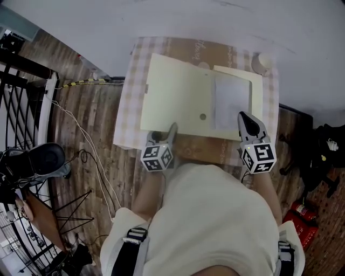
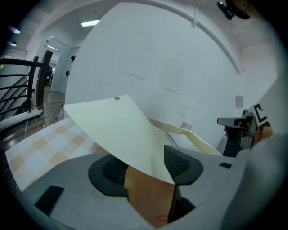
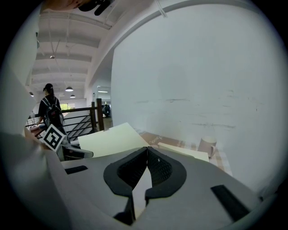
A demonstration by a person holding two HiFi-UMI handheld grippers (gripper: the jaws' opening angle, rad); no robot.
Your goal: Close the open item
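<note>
The cream folder lies open on the checked tablecloth, with white sheets in its right half. Its raised cover slants between the left gripper's wide-apart jaws, and neither pad presses on it. The right gripper, jaws closed together on nothing, sits at the folder's near right edge. A mug stands at the far corner.

Soft, even indoor light fills every view. The white wall and the cream folder are bright without glare. A ceiling lamp glows overhead in the left gripper view. Both gripper views bulge like a fisheye and fall to black at the corners, and their nearest grey parts look soft. The head view is sharp, its floor dimmer.
</note>
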